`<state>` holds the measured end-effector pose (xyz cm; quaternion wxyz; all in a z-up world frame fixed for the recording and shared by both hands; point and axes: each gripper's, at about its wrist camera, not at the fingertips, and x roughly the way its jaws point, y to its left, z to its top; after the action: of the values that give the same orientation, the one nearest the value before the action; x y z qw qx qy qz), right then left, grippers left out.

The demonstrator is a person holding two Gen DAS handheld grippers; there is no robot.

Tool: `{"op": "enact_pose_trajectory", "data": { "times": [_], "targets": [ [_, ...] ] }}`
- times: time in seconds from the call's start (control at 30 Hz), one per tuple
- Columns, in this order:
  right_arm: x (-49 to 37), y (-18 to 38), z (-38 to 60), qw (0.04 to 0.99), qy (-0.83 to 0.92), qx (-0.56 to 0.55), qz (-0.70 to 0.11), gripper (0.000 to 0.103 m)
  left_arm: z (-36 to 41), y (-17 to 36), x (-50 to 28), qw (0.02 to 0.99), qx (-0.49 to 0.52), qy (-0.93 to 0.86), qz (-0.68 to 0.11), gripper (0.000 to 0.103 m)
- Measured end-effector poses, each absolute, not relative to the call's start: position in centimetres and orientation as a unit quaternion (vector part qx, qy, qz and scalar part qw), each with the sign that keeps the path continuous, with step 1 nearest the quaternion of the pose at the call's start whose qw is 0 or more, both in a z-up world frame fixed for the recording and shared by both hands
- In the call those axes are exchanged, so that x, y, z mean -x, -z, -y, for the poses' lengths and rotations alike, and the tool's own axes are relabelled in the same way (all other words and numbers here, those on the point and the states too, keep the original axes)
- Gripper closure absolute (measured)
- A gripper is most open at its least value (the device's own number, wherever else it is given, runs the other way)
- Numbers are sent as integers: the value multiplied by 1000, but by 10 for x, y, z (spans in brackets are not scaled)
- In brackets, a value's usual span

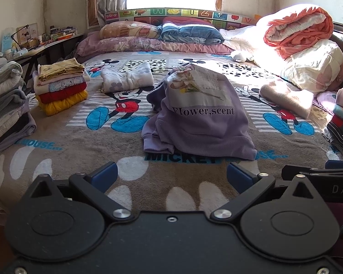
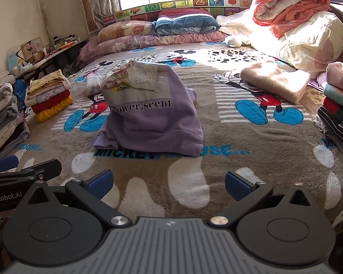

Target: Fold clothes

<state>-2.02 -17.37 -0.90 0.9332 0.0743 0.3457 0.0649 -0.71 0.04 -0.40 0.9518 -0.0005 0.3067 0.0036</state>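
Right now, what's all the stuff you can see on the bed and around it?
Purple sweatshirt: one, lilac with a flower print, heaped mid-bed, not yet folded.
Folded stack: one pile, yellow, red, pale layers, left side of bed.
Grey pile: one, grey and cream, far left edge.
White folded garment: one, white with lilac spots, behind the sweatshirt.
Beige folded cloth: one, right of the sweatshirt.
Right stack: one pile, pink, teal, red, dark, right edge.
Pillows: several, floral, blue, pink, at the headboard.
Quilts: two, orange on cream, back right.
Blanket: one, brown cartoon-mouse print, covering the bed.
Left claw: open, empty.
Right claw: open, empty.
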Motion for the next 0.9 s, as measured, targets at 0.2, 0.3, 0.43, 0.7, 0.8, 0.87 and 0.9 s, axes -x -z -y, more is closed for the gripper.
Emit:
{"op": "enact_pose_trajectory", "data": {
  "times": [0.2,0.3,0.43,0.7,0.8,0.87,0.9],
  "targets": [
    [19,11,174,932,-65,-74,-348,0,-2,6,4,951,5,-5,-310,0],
    [18,12,173,932,-64,-74,-349,0,-2,7,3,950,5,-4,-311,0],
    [17,13,173,931,-64,-73,-351,0,-2,10,2,950,6,-3,-313,0],
    [14,15,174,929,-64,-74,-356,0,-2,12,-1,949,8,-1,-315,0],
    [13,17,174,928,-64,-74,-359,0,-1,13,-1,949,8,0,-315,0],
    [12,18,175,928,-64,-74,-360,0,-1,14,-1,949,9,-1,-316,0],
    [13,18,175,928,-64,-75,-360,0,-1,14,-1,949,9,-1,-316,0]
  ]
}}
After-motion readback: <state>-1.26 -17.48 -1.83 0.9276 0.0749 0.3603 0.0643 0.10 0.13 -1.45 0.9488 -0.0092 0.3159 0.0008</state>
